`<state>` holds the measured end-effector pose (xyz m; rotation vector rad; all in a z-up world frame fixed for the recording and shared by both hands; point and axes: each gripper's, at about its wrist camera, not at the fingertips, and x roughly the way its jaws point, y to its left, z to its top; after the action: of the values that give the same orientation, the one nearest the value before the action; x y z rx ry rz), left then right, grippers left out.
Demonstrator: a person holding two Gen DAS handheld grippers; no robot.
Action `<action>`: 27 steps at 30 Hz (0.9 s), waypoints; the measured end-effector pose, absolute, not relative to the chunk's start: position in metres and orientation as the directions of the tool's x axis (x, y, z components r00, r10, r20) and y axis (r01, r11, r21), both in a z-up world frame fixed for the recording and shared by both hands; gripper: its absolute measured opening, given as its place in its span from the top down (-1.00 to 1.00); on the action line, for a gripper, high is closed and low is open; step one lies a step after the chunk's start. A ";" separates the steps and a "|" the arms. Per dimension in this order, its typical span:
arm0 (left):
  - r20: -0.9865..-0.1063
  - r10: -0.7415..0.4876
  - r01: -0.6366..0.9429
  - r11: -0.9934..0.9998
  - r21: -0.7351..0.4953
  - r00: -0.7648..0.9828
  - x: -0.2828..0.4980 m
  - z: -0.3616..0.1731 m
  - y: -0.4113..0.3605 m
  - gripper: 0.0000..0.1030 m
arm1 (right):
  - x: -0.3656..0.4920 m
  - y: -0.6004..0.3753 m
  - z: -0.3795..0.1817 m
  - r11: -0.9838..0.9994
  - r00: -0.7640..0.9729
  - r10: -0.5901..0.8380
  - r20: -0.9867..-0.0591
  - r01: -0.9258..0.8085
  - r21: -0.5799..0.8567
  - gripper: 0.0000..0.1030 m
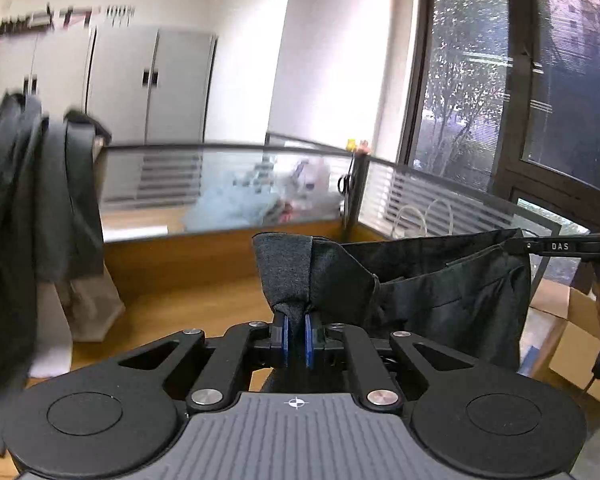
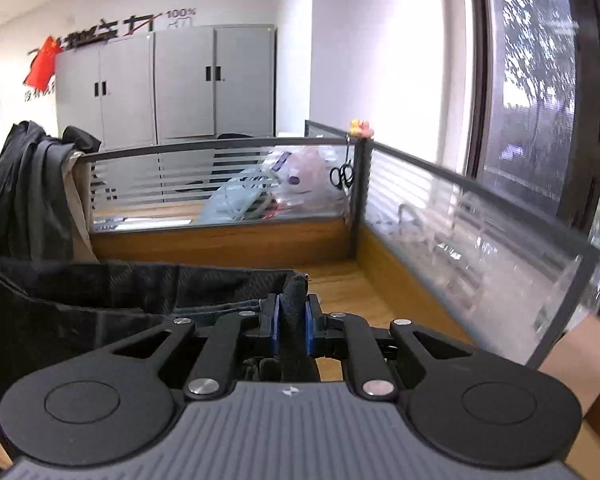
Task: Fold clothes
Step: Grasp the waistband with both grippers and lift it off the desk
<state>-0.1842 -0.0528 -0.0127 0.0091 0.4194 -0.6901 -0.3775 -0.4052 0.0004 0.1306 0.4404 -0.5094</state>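
Left gripper (image 1: 297, 338) clenched on dark grey woven garment (image 1: 439, 292); right gripper (image 2: 293, 328) likewise, above wooden worktop (image 2: 351, 284) corner.

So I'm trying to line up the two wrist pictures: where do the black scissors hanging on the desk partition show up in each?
Left wrist view: black scissors hang right of centre, on the dark corner post of the partition, under the small yellow figure.
Right wrist view: the scissors hang right of centre, on the same post, under the yellow figure.
Shared landmark: the grey metal cabinets against the back wall.
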 end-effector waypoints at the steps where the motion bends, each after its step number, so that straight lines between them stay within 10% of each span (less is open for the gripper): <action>1: -0.378 -0.612 0.612 0.779 -0.137 0.694 -0.186 -0.014 -0.057 0.81 | -0.381 -0.410 0.002 0.869 0.785 -0.437 -0.439 0.494 0.018 0.74; 16: -0.346 -0.450 0.389 0.891 -0.234 0.823 -0.098 0.020 -0.045 0.81 | -0.267 -0.451 0.069 0.948 0.891 -0.314 -0.326 0.314 -0.056 0.74; 27: -0.397 -0.381 0.300 0.920 -0.253 0.835 0.081 0.008 -0.036 0.81 | -0.036 -0.483 0.039 0.960 0.859 -0.278 -0.430 0.262 -0.096 0.74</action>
<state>0.0815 -0.0364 0.0082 -0.1835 0.4568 -0.3627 -0.0362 -0.4833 0.0386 -0.0347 0.4567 -0.2834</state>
